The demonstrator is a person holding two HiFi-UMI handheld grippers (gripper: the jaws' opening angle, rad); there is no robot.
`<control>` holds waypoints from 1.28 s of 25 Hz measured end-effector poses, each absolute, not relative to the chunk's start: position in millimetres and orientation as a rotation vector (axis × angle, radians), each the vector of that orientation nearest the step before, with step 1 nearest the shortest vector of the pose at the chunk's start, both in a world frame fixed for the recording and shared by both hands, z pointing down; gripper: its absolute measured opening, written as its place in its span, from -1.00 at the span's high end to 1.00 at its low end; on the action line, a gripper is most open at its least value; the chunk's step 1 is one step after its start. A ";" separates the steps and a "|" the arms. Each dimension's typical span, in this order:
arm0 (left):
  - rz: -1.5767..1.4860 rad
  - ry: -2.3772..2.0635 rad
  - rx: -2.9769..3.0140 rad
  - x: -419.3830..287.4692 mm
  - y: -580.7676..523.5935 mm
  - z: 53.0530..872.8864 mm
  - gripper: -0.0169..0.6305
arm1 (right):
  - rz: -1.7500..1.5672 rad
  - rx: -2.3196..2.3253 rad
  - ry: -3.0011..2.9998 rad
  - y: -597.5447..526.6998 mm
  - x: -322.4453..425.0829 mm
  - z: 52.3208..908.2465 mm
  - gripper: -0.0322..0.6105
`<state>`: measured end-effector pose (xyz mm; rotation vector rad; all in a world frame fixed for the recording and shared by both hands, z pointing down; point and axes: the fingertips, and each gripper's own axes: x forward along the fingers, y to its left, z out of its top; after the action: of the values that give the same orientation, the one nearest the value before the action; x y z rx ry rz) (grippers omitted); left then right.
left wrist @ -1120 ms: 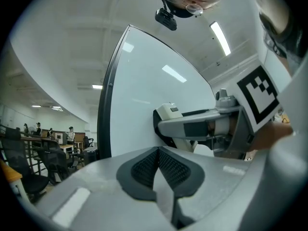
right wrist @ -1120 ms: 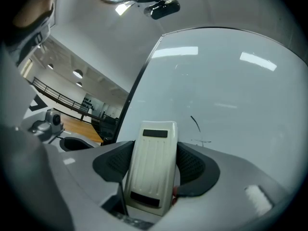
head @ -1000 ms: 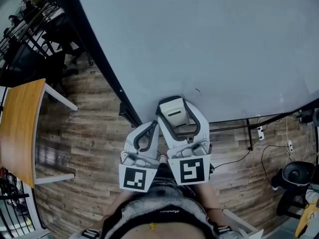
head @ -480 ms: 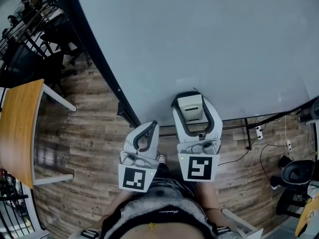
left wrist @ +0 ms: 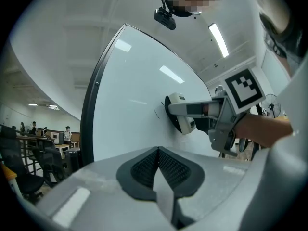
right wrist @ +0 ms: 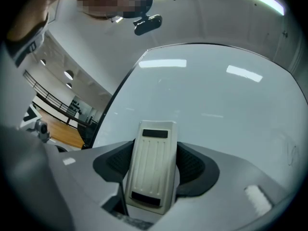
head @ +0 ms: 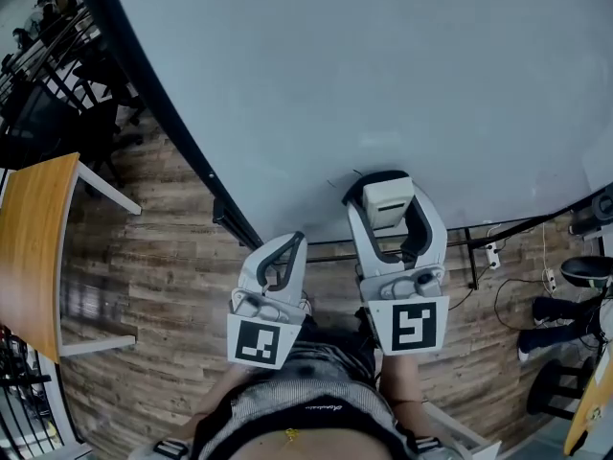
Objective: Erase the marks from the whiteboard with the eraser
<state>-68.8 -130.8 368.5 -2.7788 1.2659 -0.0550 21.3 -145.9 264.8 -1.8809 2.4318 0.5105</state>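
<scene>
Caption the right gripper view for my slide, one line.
Right tool clamps a cream eraser between its jaws, facing the whiteboard.

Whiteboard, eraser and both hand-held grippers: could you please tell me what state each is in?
Whiteboard: mostly clean, one short dark mark beside the eraser.
Eraser: clamped, pressed against the whiteboard.
Right hand-held gripper: shut on the eraser.
Left hand-held gripper: shut, empty.
</scene>
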 end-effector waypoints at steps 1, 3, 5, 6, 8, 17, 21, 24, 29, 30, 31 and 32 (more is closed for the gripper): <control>-0.053 1.269 -2.781 -66.9 -130.9 368.2 0.94 | 0.533 -1.853 2.435 -145.0 15.6 258.0 0.03; -0.047 1.275 -2.785 -63.9 -131.3 367.0 0.94 | 0.577 -1.821 2.442 -146.6 4.4 247.3 0.03; -0.042 1.279 -2.788 -61.7 -131.0 366.7 0.94 | 0.626 -1.852 2.429 -151.6 -1.4 244.0 0.03; -0.042 1.281 -2.791 -61.1 -130.7 367.2 0.94 | 0.652 -1.890 2.420 -153.6 -2.1 245.7 0.04; -0.046 1.286 -2.798 -61.8 -130.8 368.5 0.94 | 0.708 -1.971 2.415 -155.1 -2.3 252.3 0.04; -0.062 1.249 -2.800 -63.7 -132.2 370.6 0.94 | 0.715 -2.087 2.415 -156.7 10.2 284.6 0.04; -0.070 1.219 -2.798 -58.8 -132.6 371.2 0.94 | 0.602 -2.196 2.463 -158.6 23.5 316.9 0.04; -0.076 1.212 -2.809 -57.1 -131.9 373.4 0.94 | 0.584 -2.225 2.477 -160.0 26.3 327.9 0.05; -0.075 1.208 -2.822 -54.9 -129.8 374.5 0.94 | 0.551 -2.143 2.497 -155.6 19.9 324.1 0.05; -0.076 1.206 -2.823 -54.1 -129.6 374.7 0.94 | 0.548 -2.116 2.483 -154.0 18.2 319.3 0.05; -0.076 1.204 -2.825 -53.6 -129.4 374.9 0.94 | 0.559 -2.098 2.464 -152.7 16.6 313.2 0.05; -0.075 1.203 -2.826 -53.4 -129.0 374.7 0.94 | 0.582 -2.087 2.442 -151.7 15.0 305.8 0.05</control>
<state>-53.4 -129.0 374.7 -2.8264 1.2026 -0.0750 15.0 -151.7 305.8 -2.0865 2.4420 0.5824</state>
